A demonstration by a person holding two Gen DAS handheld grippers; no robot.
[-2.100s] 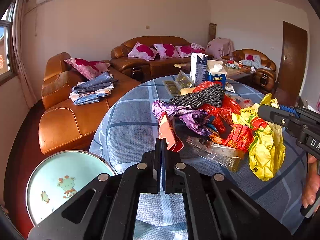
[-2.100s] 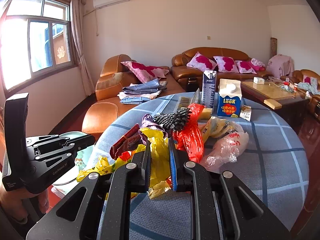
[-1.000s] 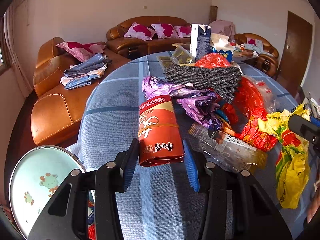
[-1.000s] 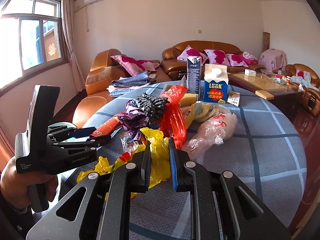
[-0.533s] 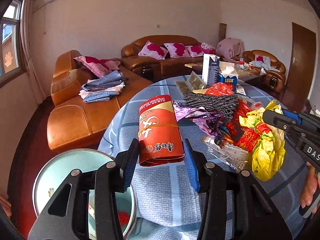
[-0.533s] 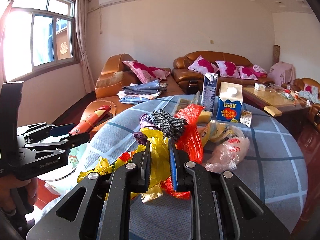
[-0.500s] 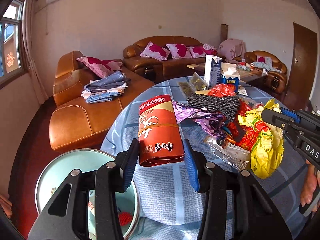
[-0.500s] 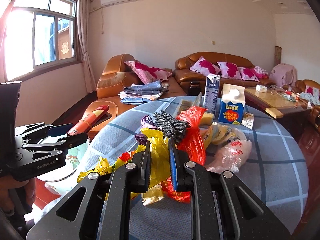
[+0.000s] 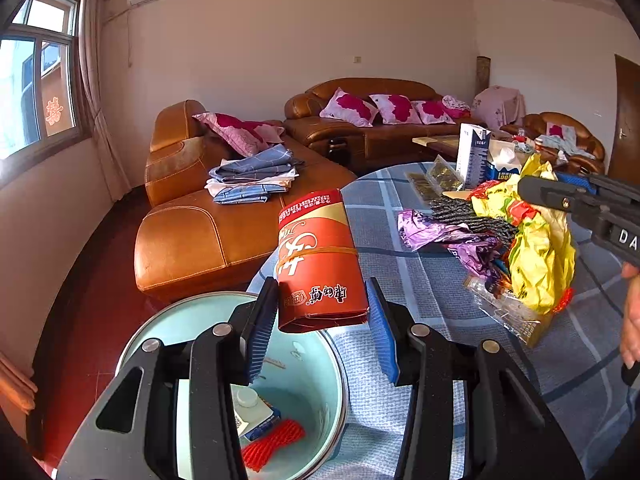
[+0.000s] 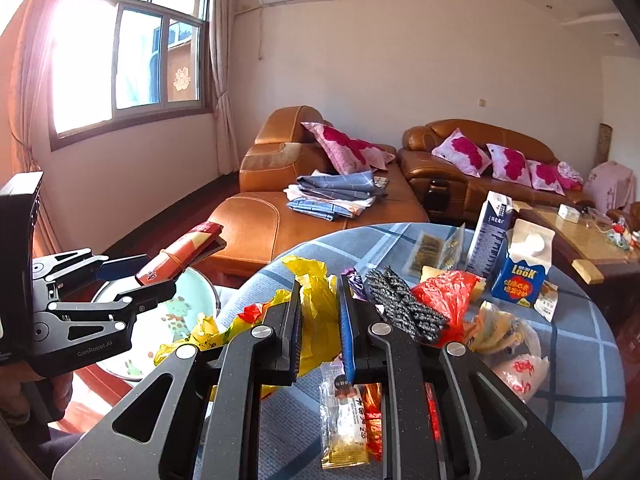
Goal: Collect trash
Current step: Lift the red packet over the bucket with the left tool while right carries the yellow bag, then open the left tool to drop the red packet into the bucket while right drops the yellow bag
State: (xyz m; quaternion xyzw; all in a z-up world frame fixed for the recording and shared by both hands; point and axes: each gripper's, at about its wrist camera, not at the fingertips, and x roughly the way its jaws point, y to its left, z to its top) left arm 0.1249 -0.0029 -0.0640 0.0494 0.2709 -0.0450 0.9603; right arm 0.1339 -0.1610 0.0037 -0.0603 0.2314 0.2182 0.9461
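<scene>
A flattened red packet (image 9: 316, 256) with gold print sits between the blue pads of my left gripper (image 9: 320, 300), which is shut on it. It hangs over the round pale-green bin (image 9: 192, 320) beside the table; a small carton and red netting lie inside. In the right wrist view the left gripper (image 10: 132, 276) holds the red packet (image 10: 180, 252) above the bin (image 10: 188, 292). My right gripper (image 10: 320, 292) is shut on a crumpled yellow plastic bag (image 10: 318, 308), lifted over the table edge. The left wrist view shows the right gripper (image 9: 536, 192) with the yellow bag (image 9: 536, 256) hanging from it.
The round table (image 10: 580, 320) with a blue checked cloth carries a purple wrapper (image 9: 440, 232), a black mesh wad (image 10: 404, 304), a red bag (image 10: 448, 292), a clear snack packet (image 10: 348, 412) and two cartons (image 10: 520, 272). A brown leather sofa (image 9: 200, 232) stands behind the bin.
The left gripper took the red packet off the table and carried it up and left to above the bin. The right gripper rose with the yellow bag, lifting it off the heap.
</scene>
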